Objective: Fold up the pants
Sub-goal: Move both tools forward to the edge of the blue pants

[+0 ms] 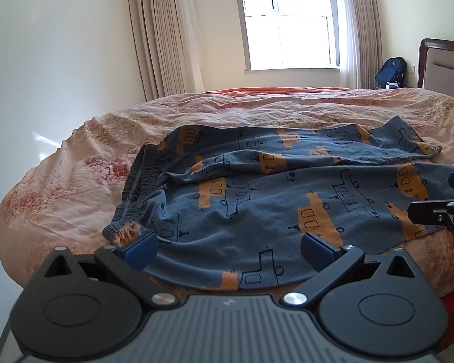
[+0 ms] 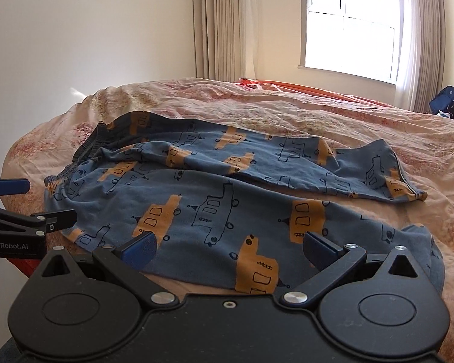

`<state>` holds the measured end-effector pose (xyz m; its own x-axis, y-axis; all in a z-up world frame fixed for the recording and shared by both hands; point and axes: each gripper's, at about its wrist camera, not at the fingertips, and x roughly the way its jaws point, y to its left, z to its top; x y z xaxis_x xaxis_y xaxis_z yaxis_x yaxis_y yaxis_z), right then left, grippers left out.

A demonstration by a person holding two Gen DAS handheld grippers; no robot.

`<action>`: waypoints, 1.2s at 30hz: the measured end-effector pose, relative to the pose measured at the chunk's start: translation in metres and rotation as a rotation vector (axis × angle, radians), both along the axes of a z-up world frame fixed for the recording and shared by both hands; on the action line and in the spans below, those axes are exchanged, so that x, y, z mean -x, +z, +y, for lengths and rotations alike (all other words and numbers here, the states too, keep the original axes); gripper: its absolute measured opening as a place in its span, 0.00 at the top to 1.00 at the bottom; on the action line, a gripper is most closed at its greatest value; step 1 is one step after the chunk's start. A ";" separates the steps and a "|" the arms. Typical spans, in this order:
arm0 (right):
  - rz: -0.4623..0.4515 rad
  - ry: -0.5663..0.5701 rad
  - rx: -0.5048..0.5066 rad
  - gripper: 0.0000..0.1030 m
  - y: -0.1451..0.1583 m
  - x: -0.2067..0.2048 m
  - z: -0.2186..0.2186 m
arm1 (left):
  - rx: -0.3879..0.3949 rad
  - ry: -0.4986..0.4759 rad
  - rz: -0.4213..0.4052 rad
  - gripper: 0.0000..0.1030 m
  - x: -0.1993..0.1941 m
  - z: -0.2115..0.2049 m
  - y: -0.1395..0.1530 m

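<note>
A pair of blue children's pants (image 1: 257, 199), printed with orange and outlined vehicles, lies spread across the near part of a bed, directly ahead of both hand-held grippers. The gathered elastic waistband (image 1: 133, 187) sits to the left gripper's front left, bunched and slightly rolled; the two legs run off to the right, the farther one (image 2: 372, 175) creased and partly folded over itself, its cuff ending well to the right gripper's front right. The cloth is rumpled, not yet folded.

The nearest edge of the pants hangs close to the bed's near edge, just beneath the fingertips. Beyond the garment the floral peach bedspread (image 1: 272, 106) stretches bare toward a curtained window (image 1: 287, 21), leaving wide room ahead; a wooden headboard (image 1: 439, 60) and a blue backpack (image 1: 392, 71) stand far to the right.

The left gripper (image 1: 228, 249) hovers low over the waist end, its blue-padded fingers spread wide with nothing between them. The right gripper (image 2: 228, 249) is held level beside it over the leg end, likewise spread apart and empty. Each appears side-on at the margin of the other's view, the two close together.
</note>
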<state>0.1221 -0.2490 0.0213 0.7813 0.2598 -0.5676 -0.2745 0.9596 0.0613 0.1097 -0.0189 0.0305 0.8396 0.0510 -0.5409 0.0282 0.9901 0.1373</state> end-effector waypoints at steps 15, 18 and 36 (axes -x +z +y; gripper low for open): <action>-0.018 0.001 0.073 0.00 0.012 -0.062 0.005 | -0.064 -0.005 -0.068 0.00 -0.077 0.010 0.017; -0.019 0.001 0.081 0.00 0.013 -0.074 0.005 | -0.088 -0.014 -0.081 0.00 -0.090 0.010 0.018; 0.029 0.115 0.001 0.00 0.001 -0.218 -0.008 | -0.236 0.003 -0.091 0.00 -0.219 0.033 0.010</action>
<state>0.3404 -0.2574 0.0222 0.7293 0.3465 -0.5899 -0.3810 0.9219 0.0705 0.3292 0.0144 0.0404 0.8837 0.1697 -0.4361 0.0024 0.9302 0.3669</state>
